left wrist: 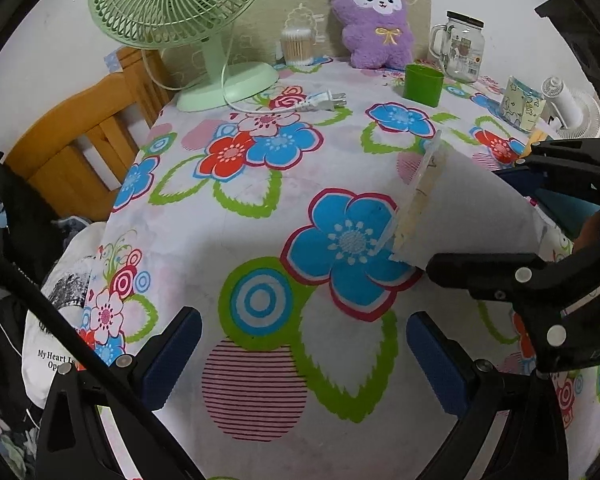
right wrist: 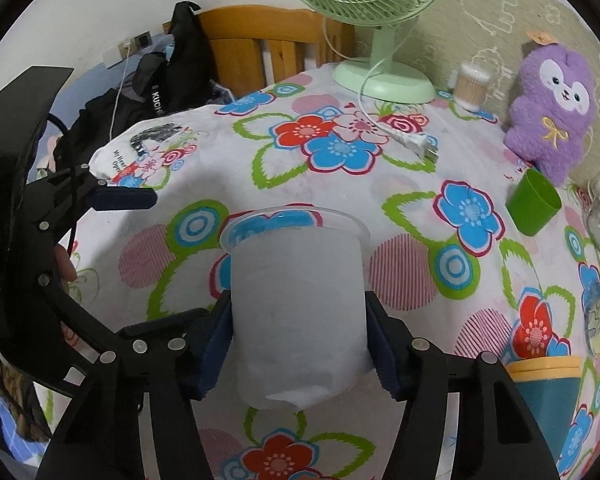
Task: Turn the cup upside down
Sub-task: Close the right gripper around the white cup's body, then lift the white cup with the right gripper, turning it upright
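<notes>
A translucent white plastic cup (right wrist: 300, 304) is clamped between the blue pads of my right gripper (right wrist: 300, 332). It is held above the flowered tablecloth with its open rim pointing away from the camera. In the left wrist view the same cup (left wrist: 460, 208) shows on its side at the right, held by the right gripper (left wrist: 512, 216). My left gripper (left wrist: 304, 356) is open and empty, low over the cloth at the near left. It also shows in the right wrist view (right wrist: 124, 200) at the left.
On the table stand a green fan (left wrist: 220, 80) with its loose plug (left wrist: 324, 101), a purple plush toy (left wrist: 376, 24), a green cup (left wrist: 423, 85), a glass mug jar (left wrist: 460, 48), a cotton swab jar (left wrist: 298, 46), a printed cup (left wrist: 522, 104) and a teal cup (right wrist: 548, 396). A wooden chair (left wrist: 80, 136) stands at the left.
</notes>
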{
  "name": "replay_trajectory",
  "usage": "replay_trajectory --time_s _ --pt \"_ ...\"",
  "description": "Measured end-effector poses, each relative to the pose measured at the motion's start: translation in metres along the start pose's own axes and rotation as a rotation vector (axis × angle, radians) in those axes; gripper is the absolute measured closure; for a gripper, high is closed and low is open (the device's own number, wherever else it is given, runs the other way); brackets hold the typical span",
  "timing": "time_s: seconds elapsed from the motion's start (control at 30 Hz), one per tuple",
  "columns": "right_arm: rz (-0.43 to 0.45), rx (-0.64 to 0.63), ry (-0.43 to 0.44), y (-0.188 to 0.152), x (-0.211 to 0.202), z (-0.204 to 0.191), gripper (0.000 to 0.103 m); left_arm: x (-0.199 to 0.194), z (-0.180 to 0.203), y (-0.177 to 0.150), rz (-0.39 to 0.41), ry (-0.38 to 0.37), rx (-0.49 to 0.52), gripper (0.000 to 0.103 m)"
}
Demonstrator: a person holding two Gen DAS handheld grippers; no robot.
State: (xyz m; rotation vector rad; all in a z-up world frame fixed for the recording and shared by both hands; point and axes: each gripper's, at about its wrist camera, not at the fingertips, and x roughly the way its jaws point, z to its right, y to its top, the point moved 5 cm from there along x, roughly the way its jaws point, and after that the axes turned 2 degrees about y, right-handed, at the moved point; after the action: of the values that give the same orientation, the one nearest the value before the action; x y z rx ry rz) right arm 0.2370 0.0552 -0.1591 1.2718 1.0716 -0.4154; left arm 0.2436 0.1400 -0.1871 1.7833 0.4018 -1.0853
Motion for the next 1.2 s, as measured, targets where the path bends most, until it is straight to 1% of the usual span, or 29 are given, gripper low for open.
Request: replay_trajectory --time_s 0.33,0.5,0.67,0.8,0.97,1.07,1.2 --pt "0.052 -0.024 -0.048 -0.006 -0.038 -0.014 0.039 -0.023 0.003 0.000 0.034 -0.022 0.001 0.000" --pt "0.088 -0.022 -0.057 -0.014 -0.064 -0.027 0.039 -0.044 0.008 -0.003 0.041 -0.072 -0.024 0.000" --pt "0.129 -0.032 -0.080 -0.026 -0.095 -0.048 0.039 -0.072 0.015 -0.013 0.058 -0.095 -0.042 0.000" --pt "0.159 -0.027 -0.096 -0.037 -0.115 -0.062 0.039 -0.090 0.019 -0.024 0.073 -0.085 -0.046 0.000" --pt "0.175 0.024 -0.094 -0.059 -0.129 -0.072 0.039 -0.110 0.024 -0.042 0.086 -0.069 -0.045 0.000" --pt "0.174 0.063 -0.086 -0.073 -0.130 -0.074 0.039 -0.117 0.028 -0.054 0.088 -0.052 -0.044 0.000" --pt "0.150 0.113 -0.079 -0.095 -0.122 -0.074 0.039 -0.122 0.035 -0.076 0.076 -0.043 -0.043 0.000"
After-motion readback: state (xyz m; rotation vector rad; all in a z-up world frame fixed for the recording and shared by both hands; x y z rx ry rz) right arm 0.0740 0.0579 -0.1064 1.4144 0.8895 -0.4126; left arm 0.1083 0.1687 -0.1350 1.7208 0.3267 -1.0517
